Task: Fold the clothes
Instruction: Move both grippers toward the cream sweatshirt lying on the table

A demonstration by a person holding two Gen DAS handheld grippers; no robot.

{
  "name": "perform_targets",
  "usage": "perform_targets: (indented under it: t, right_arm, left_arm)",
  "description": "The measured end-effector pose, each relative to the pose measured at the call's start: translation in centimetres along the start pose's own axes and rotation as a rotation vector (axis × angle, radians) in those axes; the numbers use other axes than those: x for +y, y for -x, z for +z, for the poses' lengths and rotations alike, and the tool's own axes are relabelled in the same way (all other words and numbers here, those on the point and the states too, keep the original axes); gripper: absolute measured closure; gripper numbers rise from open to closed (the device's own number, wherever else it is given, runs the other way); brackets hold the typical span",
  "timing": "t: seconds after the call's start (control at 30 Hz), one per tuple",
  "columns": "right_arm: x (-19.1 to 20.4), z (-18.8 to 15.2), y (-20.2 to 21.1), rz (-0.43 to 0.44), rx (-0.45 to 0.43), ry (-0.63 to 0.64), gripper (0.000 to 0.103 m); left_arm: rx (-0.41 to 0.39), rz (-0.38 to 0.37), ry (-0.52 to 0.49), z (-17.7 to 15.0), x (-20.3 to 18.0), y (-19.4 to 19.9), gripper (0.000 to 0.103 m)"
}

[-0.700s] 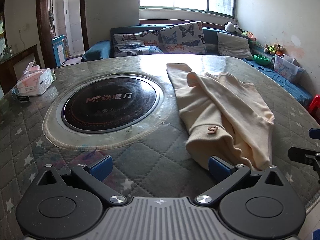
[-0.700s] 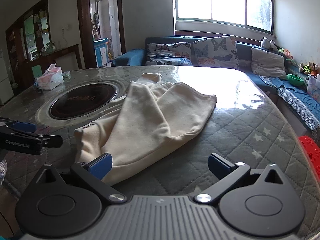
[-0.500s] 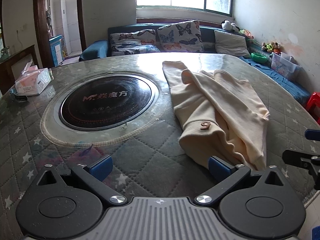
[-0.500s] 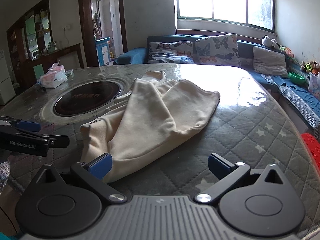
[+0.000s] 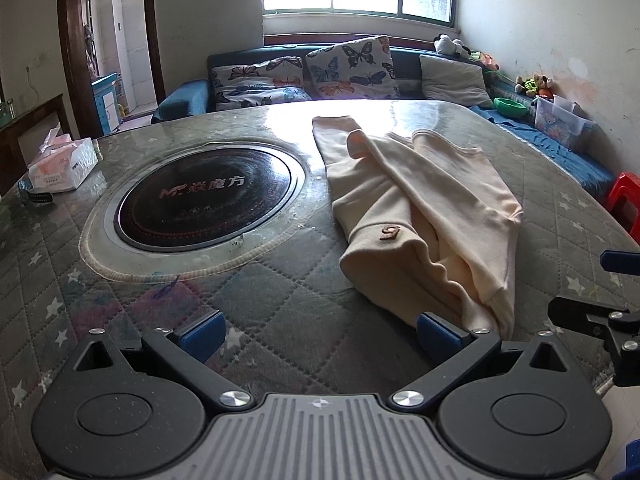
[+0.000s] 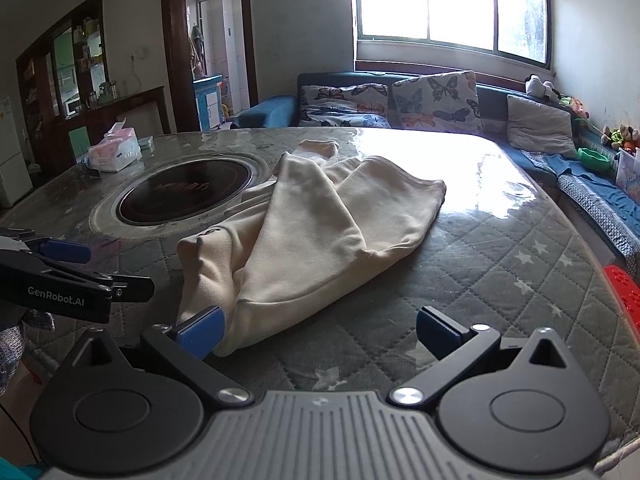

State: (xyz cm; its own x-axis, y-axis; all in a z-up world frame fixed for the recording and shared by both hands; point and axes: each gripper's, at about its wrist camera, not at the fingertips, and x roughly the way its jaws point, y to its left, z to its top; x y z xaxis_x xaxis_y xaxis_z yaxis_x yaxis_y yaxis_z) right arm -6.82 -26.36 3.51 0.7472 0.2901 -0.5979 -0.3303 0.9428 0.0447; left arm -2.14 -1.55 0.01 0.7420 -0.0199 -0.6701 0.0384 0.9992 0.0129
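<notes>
Both your grippers are wide open, nothing held. Your left gripper point(image 5: 320, 332) hangs low over the near edge of the table point(image 5: 256, 296), blue pads spread; its right pad sits just at the near hem of the cream sweatshirt point(image 5: 424, 216), can't tell if it's touching. Your right gripper point(image 6: 320, 330) is also spread over the near edge, with its left pad right against the garment's near corner, contact unclear; the right pad is over bare quilted cover. The sweatshirt lies loosely bunched on the table's right half in the left wrist view, running from the near edge toward the far side, one sleeve cuff reaching out toward the sofa point(image 5: 304, 76). A small brown mark point(image 5: 390, 232) shows on a folded-over part near the front. The garment sits just right of the round black cooktop point(image 5: 204, 200) set into the table, not overlapping the black disc. A tissue pack point(image 5: 64, 164) sits at the table's left edge, well apart from the garment. In the right wrist view your left gripper shows at the left border, beside the sweatshirt's near-left end. In the left wrist view your right gripper pokes in at the right border, beside the hem. A red stool point(image 5: 624, 200) is off the table's right side.
</notes>
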Motion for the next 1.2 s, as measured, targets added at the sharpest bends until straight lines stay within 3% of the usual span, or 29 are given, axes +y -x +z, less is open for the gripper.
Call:
perform_targets:
  t: [1.2]
  right_arm:
    - [0.7,-0.1,-0.4,0.027,0.025,0.028,0.001]
  left_arm:
    - [0.034,-0.01,-0.019,-0.4,-1.0,-0.3,0.0]
